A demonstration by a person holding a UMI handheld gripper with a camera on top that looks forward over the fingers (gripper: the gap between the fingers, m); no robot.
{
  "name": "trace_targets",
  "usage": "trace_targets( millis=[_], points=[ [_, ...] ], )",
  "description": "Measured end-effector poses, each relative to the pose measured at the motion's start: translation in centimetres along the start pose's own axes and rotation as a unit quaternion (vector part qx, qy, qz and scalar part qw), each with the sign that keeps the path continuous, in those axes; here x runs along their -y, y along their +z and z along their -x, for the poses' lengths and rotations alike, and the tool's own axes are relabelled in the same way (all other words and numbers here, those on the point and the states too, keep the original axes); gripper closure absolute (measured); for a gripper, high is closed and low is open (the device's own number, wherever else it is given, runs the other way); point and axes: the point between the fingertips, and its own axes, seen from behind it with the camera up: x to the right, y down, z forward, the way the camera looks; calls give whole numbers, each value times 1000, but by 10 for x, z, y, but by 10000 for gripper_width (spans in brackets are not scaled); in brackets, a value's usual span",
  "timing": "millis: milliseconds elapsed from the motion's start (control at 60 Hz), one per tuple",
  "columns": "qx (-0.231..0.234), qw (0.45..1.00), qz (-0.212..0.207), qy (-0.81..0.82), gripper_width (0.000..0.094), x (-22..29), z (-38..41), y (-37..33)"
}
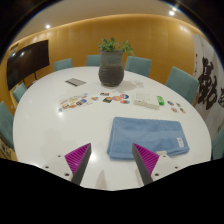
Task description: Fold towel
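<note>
So the tool point(113, 160) hangs over the white round desk point(40, 120) with its fingers spread wide, nothing between them. The blue towel point(147, 137) lies flat on the desk just ahead of the fingers, a bit toward the right one. Beyond it sit small cards and stickers point(110, 99), then a potted plant point(111, 63). Teal chairs point(181, 82) ring the desk.
</note>
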Motion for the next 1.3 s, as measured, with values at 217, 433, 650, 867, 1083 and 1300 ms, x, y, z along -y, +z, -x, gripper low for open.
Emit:
trace_targets(
  millis=[217,433,650,867,1083,1300],
  points=[
    [-15,999,18,29,77,8,-10,115],
    [-64,998,-9,-28,614,16,-24,143],
    [-63,998,13,-17,870,17,-24,142],
    [86,992,-8,89,873,61,64,79],
    [74,985,-57,143,871,108,4,48],
    [-74,991,10,110,611,26,-145,91]
  ],
)
